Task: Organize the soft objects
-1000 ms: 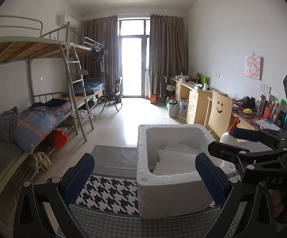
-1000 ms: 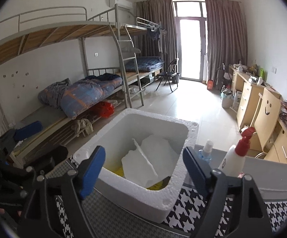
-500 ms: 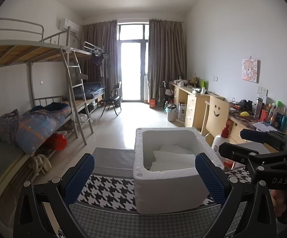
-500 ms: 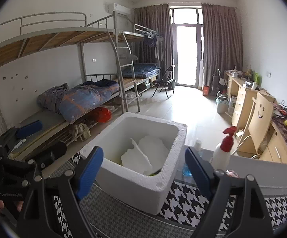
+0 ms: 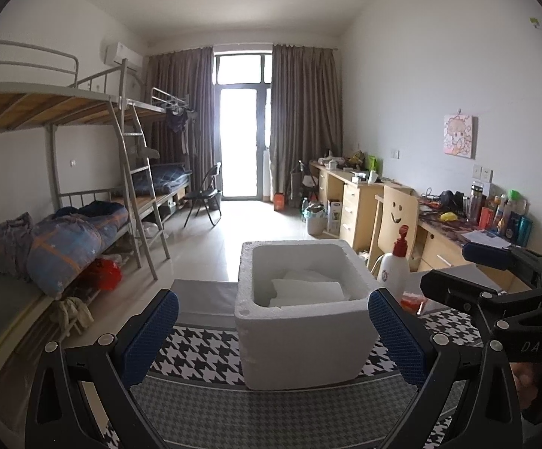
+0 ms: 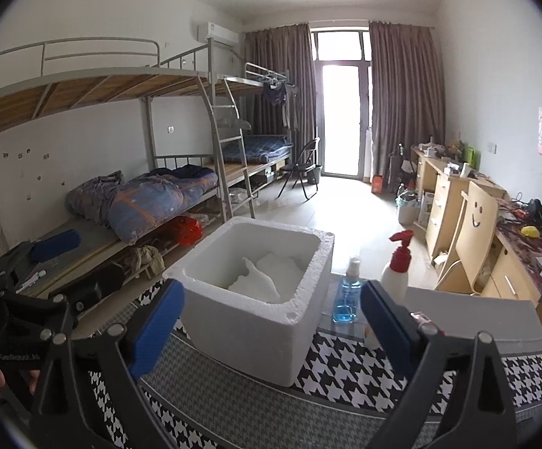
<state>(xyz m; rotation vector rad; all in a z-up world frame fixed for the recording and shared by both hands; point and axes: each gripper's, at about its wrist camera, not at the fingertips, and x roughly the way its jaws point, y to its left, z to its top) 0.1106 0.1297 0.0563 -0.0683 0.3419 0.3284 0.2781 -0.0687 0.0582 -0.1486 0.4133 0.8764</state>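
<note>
A white foam box (image 5: 301,340) (image 6: 256,329) stands on the houndstooth tablecloth (image 5: 196,351). Inside it lie white soft sheets (image 5: 308,292) (image 6: 267,280). My left gripper (image 5: 273,336) is open, its blue pads wide apart and short of the box's near wall. My right gripper (image 6: 271,323) is open as well; its jaws are opening, and nothing is pressed between them, with the box just ahead. Each gripper also shows at the edge of the other's view: the right gripper (image 5: 465,273), the left gripper (image 6: 76,262).
A white spray bottle with a red trigger (image 6: 396,269) (image 5: 396,265) and a small bottle of blue liquid (image 6: 347,295) stand right of the box. A bunk bed (image 6: 140,202) lines the left wall. A desk and wooden chair (image 5: 394,217) are on the right.
Both grippers have drawn back from the foam box, which now looks smaller and farther off. The spray bottle has come into the left wrist view. The right jaws stand slightly wider.
</note>
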